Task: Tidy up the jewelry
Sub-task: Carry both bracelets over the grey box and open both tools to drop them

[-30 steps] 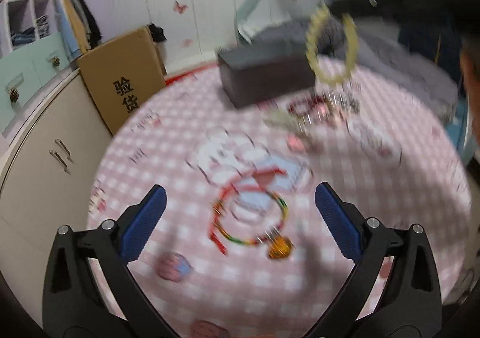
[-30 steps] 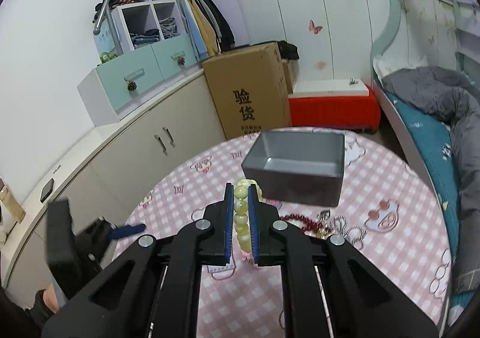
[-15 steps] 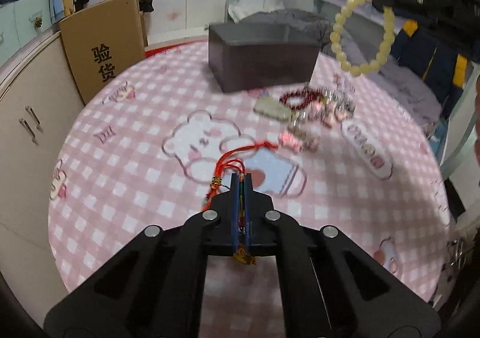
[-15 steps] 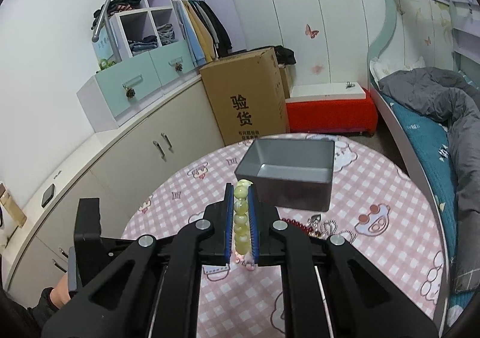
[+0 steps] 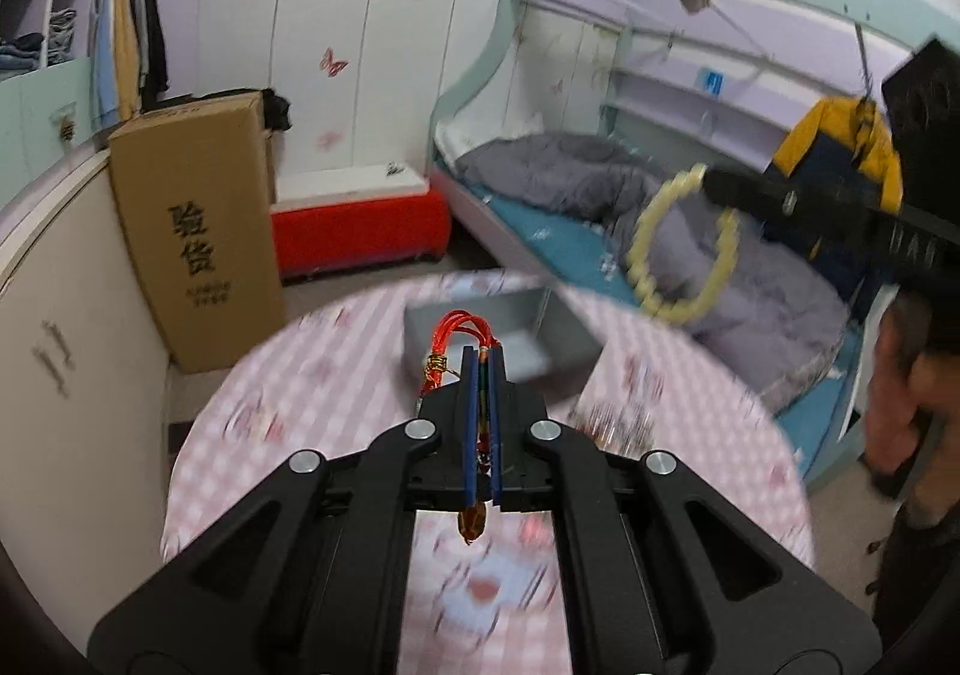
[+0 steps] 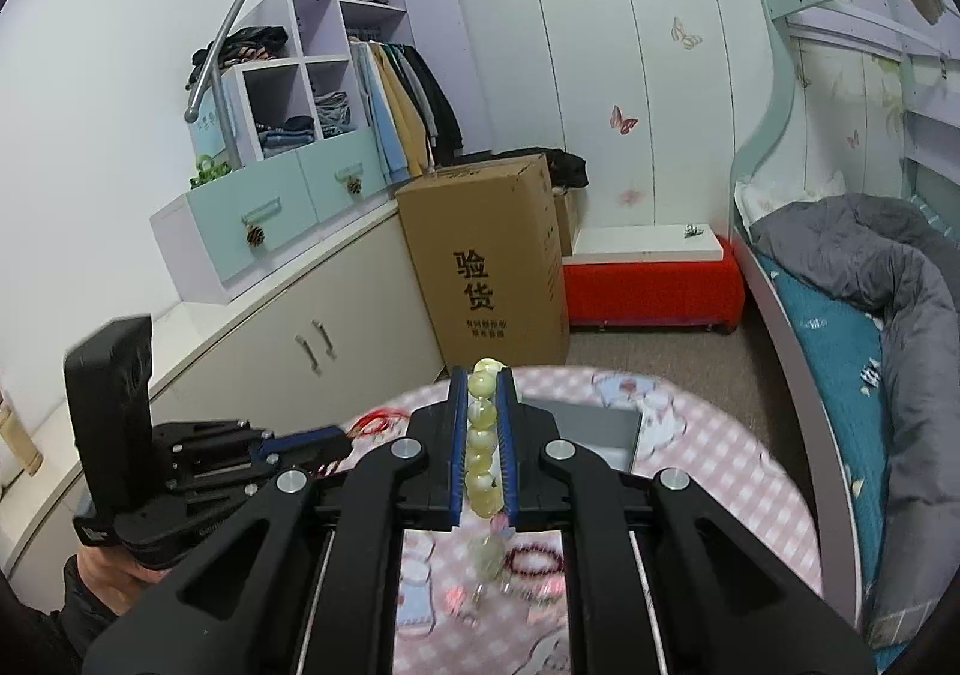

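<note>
My left gripper [image 5: 482, 357] is shut on a red cord bracelet [image 5: 459, 330]; its red loop pokes out past the tips and a brown bead hangs below the jaws. It hangs above the pink checked table, in front of the grey box [image 5: 507, 330]. My right gripper [image 6: 482, 375] is shut on a pale yellow bead bracelet [image 6: 483, 438], held up over the grey box [image 6: 591, 426]. In the left wrist view that bead bracelet [image 5: 681, 249] dangles as a ring from the right gripper's fingers [image 5: 774, 198] at the upper right. The left gripper [image 6: 333, 438] shows at the left of the right wrist view.
A dark red bead bracelet [image 6: 534, 558] and several small silver pieces lie on the pink checked table [image 6: 708, 501]. A tall cardboard box [image 6: 492, 261], a red bench [image 6: 651, 285] and a bunk bed [image 6: 852, 315] stand behind it. A person's hand [image 5: 900, 381] is at the right.
The left gripper closed on the red cord bracelet and lifted it off the table toward the grey box. The right gripper rose a little with the yellow bead bracelet.
</note>
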Motion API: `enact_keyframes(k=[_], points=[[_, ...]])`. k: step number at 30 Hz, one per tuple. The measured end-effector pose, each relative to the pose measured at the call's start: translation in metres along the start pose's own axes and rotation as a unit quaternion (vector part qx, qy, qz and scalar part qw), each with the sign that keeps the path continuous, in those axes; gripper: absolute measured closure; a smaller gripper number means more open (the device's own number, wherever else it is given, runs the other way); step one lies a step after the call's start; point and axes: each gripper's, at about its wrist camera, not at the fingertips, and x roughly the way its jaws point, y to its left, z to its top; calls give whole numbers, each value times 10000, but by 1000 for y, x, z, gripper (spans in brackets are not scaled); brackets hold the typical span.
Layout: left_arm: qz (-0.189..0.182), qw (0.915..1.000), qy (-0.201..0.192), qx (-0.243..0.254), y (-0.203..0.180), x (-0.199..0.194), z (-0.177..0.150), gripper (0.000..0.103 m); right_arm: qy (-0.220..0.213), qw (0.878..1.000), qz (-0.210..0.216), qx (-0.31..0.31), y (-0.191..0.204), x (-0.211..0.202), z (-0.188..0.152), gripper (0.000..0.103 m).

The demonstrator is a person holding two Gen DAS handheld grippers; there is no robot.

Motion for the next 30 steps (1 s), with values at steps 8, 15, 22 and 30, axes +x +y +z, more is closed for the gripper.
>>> enact_keyframes(k=[8,15,22,30], points=[[-175,9988,424,-199,1,85,44,99,577,9976,-50,372,-43,71,6,95],[217,9905,1253,-517,20,142,29,99,1024,9881,-365,1091,-86,112,-24,59],[1353,9827,1262,-104,19,126,10,99,304,9880,-853,1250,-90,62,-29,8],[1138,9921,297,-435,15,66,4,4,-1,9899,-934,1062,-77,22,-30,8]])
